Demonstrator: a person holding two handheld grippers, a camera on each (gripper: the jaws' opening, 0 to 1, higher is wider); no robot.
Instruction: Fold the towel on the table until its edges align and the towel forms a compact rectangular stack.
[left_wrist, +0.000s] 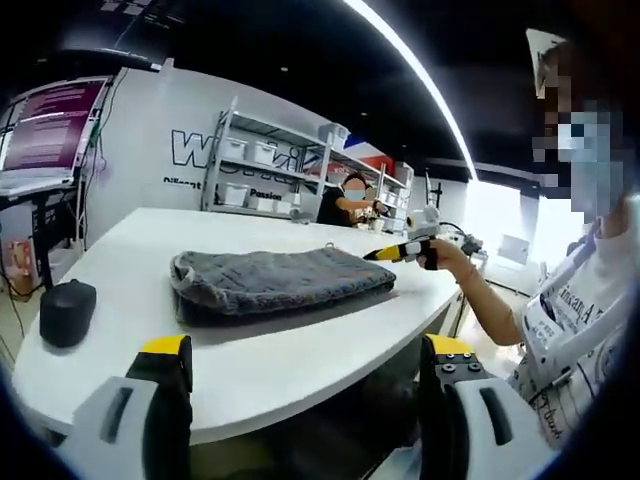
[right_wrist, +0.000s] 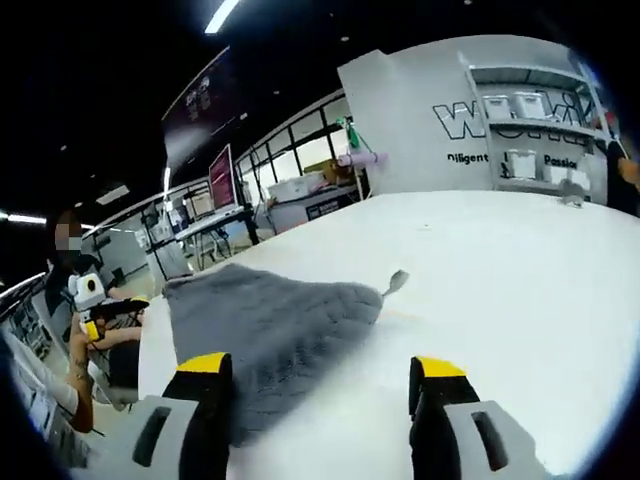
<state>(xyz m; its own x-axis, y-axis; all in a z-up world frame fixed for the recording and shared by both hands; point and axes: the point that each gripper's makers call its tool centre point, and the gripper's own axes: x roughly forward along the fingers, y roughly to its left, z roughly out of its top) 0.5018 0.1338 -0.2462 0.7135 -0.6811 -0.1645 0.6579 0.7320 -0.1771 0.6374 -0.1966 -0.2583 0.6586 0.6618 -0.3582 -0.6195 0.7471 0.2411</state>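
Observation:
A grey towel (left_wrist: 280, 283) lies folded into a thick rectangle on the round white table (left_wrist: 150, 235). My left gripper (left_wrist: 306, 352) hangs open off the table's near edge, well short of the towel, with nothing between its jaws. A person's hand holds my right gripper (left_wrist: 408, 251) at the towel's far right end. In the right gripper view the towel (right_wrist: 270, 330) runs away to the left, with a small loop tag (right_wrist: 397, 282) at its corner. My right gripper (right_wrist: 320, 368) is open, its left jaw over the towel's near edge. The left gripper (right_wrist: 92, 302) shows at far left.
A black rounded object (left_wrist: 67, 312) sits on the table's left edge. White shelving with boxes (left_wrist: 265, 165) stands against the back wall, and a person (left_wrist: 350, 200) is near it. Desks with monitors (right_wrist: 225, 195) stand beyond the table.

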